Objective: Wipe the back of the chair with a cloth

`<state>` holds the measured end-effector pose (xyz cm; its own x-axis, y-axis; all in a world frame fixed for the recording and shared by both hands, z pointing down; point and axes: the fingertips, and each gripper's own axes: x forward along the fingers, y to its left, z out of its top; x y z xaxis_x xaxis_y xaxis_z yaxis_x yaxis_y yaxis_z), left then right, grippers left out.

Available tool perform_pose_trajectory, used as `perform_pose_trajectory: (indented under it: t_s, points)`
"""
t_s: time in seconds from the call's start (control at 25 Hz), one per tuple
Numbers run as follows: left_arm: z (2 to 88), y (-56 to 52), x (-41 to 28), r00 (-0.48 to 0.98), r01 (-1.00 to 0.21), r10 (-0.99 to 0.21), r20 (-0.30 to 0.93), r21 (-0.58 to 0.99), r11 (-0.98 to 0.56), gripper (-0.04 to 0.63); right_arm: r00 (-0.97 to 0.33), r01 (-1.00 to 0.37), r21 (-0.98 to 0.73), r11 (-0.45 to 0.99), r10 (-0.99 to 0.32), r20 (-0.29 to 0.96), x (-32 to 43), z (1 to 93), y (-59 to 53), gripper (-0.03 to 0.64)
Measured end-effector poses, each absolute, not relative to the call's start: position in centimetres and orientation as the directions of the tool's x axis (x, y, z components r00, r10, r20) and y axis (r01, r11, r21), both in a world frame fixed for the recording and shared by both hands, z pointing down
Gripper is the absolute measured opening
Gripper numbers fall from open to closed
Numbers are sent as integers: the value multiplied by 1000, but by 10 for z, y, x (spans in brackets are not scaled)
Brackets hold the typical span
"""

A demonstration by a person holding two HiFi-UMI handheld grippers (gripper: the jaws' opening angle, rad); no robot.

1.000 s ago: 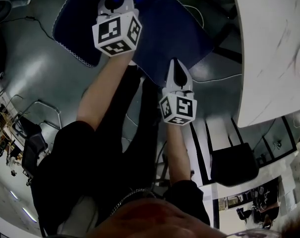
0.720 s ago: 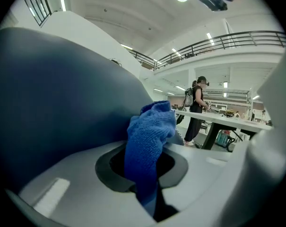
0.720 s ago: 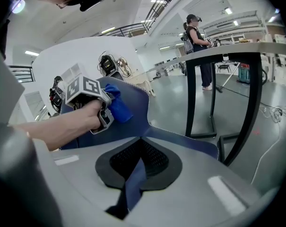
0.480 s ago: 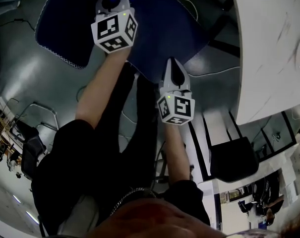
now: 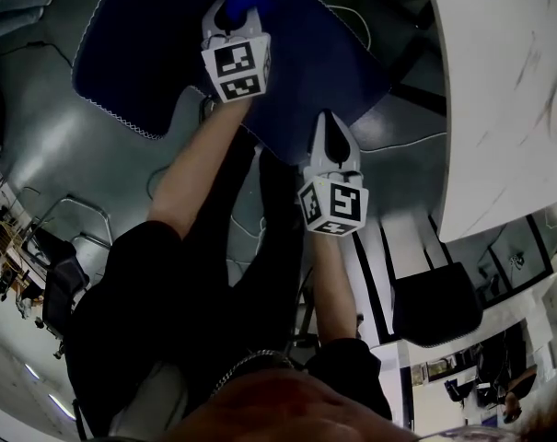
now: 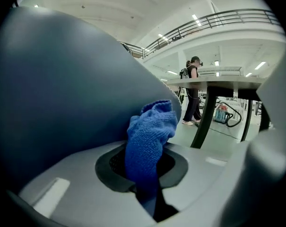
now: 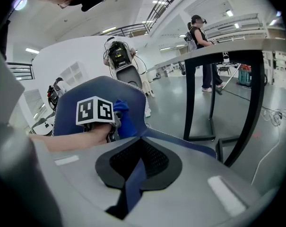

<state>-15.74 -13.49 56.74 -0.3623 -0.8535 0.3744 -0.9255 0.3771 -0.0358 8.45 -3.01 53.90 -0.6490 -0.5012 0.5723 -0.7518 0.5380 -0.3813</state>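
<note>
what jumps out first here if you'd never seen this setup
The bright blue cloth is pinched in the left hand-held gripper and lies against the navy chair at the top of the head view. Just below, the right hand-held gripper clamps the chair's edge, and a white table fills the right side.

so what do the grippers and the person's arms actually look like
The left gripper and right gripper have pale grey tapered shells, black textured pads inside the jaws, and white cubes with black square markers. The person wears a black short-sleeved top, forearms bare.
</note>
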Motion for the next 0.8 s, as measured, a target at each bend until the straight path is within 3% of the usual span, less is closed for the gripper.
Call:
perform_pose_trajectory:
  t_s: [0.8]
  points:
    - [666,-131,-142,-296,-936,-749,592,-25,350,54,-643,-753,-373,542,-484,594,78,543,-50,3]
